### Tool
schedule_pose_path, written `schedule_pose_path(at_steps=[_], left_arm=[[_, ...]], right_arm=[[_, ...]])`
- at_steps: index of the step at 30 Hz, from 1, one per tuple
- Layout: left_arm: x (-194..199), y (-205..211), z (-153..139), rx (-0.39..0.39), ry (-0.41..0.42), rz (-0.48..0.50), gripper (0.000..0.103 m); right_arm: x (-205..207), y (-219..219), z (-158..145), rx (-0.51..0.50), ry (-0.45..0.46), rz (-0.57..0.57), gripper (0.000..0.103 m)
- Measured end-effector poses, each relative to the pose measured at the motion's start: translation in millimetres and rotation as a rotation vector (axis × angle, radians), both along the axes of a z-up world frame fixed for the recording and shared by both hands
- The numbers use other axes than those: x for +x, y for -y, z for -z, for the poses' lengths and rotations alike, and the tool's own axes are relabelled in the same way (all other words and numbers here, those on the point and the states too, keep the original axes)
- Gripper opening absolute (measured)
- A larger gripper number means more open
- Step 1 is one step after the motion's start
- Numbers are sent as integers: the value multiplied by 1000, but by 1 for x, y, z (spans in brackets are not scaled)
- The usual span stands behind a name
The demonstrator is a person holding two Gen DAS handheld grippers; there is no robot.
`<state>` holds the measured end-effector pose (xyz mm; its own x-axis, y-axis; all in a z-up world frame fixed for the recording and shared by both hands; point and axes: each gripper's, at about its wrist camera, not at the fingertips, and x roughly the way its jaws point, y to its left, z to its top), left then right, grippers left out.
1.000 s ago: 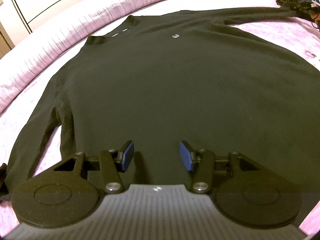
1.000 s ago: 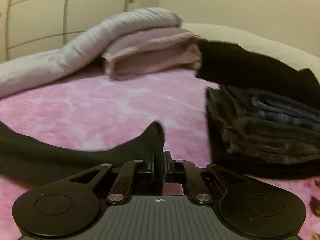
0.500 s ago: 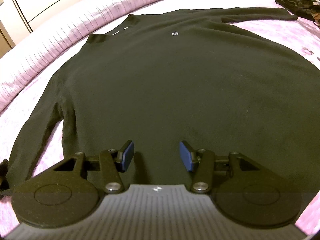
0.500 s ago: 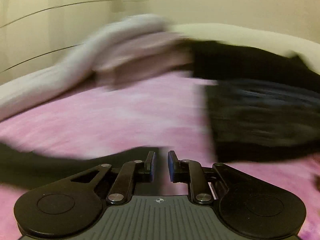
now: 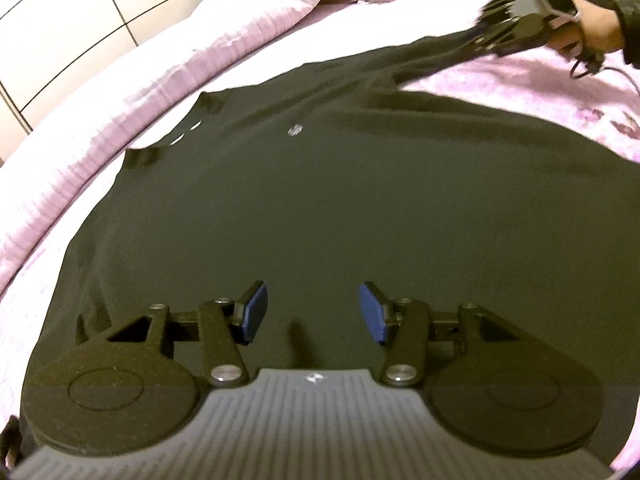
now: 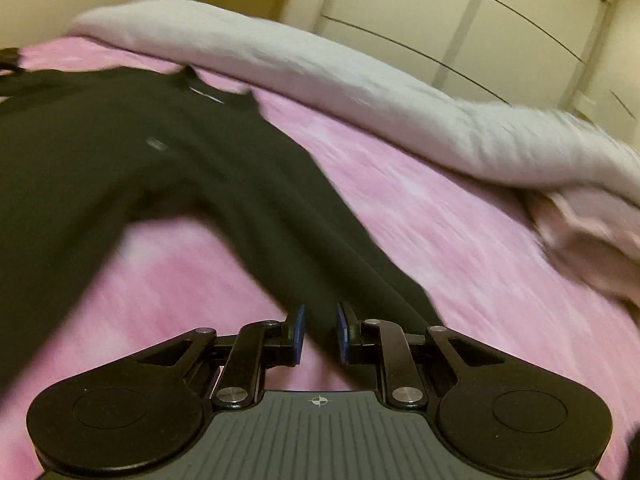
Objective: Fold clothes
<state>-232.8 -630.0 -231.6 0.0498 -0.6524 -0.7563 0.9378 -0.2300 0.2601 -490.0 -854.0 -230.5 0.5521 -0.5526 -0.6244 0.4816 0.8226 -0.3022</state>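
Between right gripper (image 6: 319, 334) jaws, shirt sleeve (image 6: 340, 272).

This is a bedroom in a home. A bed (image 6: 420, 216) with a pink patterned sheet fills most of what I can see. Along its far edge a pale quilt (image 6: 360, 92) lies rolled in a long bolster, with folded pinkish bedding (image 6: 588, 240) at one end of it. Beyond the bed, right behind the quilt, stands a cream built-in wardrobe (image 6: 480, 20) with flat panelled doors split by dark lines. A black long-sleeved top (image 5: 320, 200) is spread flat on the sheet.
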Motion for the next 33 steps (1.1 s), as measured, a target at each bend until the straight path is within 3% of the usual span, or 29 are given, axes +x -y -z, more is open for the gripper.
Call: schedule_pose_path(at_steps=[3,9,12,17,20,25,30,31,32,33], left_arm=[[-4,0,1,-3,-15,14,47],[0,-21,2,6,-32,13,48],[1,-37,0,4,-35,8,48],[-12,-77,-10,-14,-18,43,48],[-26,-105,-15,-31,1,70,52],[-40,-141,-12,-15,-10,89,54],[-40,-162,-8,4,24,94,54],[-38,-166,-8,7,30,86,54],[-35,-171,-8,12,41,74,54],[-32,-177,-8,16,55,59,54]], right_arm=[[37,-3,4,105,48,-78,18],[48,21,6,517,254,129,19],[40,-10,4,535,213,118,19],[-21,-61,-16,566,249,167,19],[-61,-116,-31,544,246,167,20],[-100,-194,-26,605,276,184,34],[-112,-205,-22,722,341,251,34],[-112,-206,-24,738,347,254,33],[-112,-206,-25,754,352,256,4],[-112,-207,-27,769,358,259,3]])
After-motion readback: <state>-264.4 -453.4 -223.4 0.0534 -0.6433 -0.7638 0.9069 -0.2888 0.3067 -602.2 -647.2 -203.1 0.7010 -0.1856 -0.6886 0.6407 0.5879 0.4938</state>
